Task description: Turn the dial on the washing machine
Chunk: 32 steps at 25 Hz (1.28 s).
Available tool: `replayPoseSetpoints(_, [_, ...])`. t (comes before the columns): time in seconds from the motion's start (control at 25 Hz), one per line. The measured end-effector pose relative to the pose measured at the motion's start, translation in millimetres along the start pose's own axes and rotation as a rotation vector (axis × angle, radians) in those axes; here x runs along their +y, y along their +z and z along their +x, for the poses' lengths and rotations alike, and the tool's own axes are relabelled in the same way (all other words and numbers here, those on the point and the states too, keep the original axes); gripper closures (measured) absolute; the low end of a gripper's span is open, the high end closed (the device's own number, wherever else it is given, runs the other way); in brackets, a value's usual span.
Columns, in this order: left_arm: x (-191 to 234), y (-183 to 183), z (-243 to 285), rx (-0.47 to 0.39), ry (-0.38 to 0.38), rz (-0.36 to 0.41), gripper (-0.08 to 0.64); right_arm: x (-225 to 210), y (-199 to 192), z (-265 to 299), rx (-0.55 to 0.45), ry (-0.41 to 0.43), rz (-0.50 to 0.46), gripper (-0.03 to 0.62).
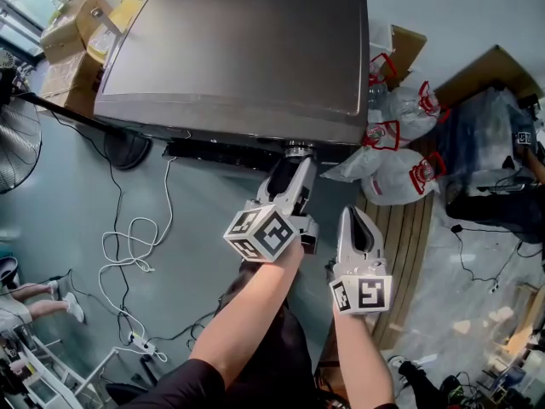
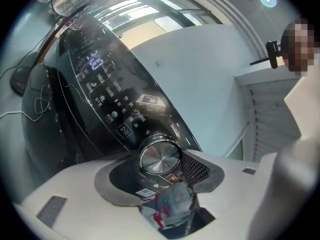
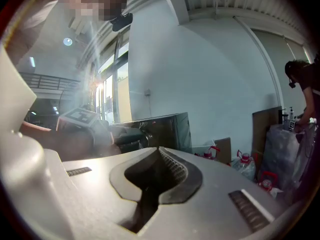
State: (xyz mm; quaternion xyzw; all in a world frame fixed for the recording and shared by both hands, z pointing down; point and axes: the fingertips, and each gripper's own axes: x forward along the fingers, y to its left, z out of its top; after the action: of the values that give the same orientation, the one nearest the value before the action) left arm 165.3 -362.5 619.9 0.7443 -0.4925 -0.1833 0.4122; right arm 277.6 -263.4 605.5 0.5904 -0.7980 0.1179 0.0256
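The washing machine has a grey top and a dark glossy control panel on its front. A round brushed-metal dial sits at the panel's lower end and shows under the front edge in the head view. My left gripper reaches up to the dial. Its jaws stand wide around the dial, and the ribbed right pad lies against its rim. My right gripper hangs lower to the right, away from the machine. It is shut on nothing.
Bagged water bottles with red handles lie right of the machine, beside a slatted wooden pallet. Cardboard boxes are stacked at the back left. A fan and loose cables are on the floor at left. A person stands at the far right.
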Motion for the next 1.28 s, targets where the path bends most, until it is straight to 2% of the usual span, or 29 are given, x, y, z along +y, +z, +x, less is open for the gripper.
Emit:
replayPoseSetpoints(0.12, [1.9, -0.5, -0.6, -0.012, -0.025, -0.083, 0.291, 2.0, -3.0, -1.6, 0.007, 0.001, -0.006, 0.569])
replayPoseSetpoints(0.32, [2.9, 0.8, -1.2, -0.013, -0.041, -0.119, 0.291, 4.1, -5.1, -2.0, 0.011, -0.004, -0.014, 0.569])
replayPoseSetpoints(0.52, [3.7, -0.2, -1.5, -0.042, -0.069, -0.208, 0.291, 3.4, -5.5, -4.6, 0.012, -0.013, -0.012, 0.569])
replayPoseSetpoints(0.8, [1.5, -0.2, -1.5, -0.056, -0.101, -0.191, 0.282, 3.9, -8.4, -5.3, 0.015, -0.02, 0.003, 0.569])
replayPoseSetpoints(0.96, [4.8, -3.0, -7.0, -0.03, -0.071, -0.124, 0.275, 5.8, -7.8, -6.1, 0.014, -0.017, 0.003, 0.569])
replayPoseSetpoints(1.12, [2.2, -9.1, -16.5, 0.017, -0.076, -0.029, 0.276, 8.7, -4.2, -5.0, 0.008, -0.018, -0.003, 0.569])
replayPoseSetpoints(1.2, [4.1, -8.4, -27.3, 0.019, -0.065, 0.053, 0.278, 11.7, -2.4, -5.9, 0.008, -0.016, -0.008, 0.569])
replayPoseSetpoints(1.28, [1.8, -5.5, -37.9, 0.032, -0.067, 0.173, 0.303, 15.9, 0.3, -6.4, 0.008, -0.01, -0.011, 0.569])
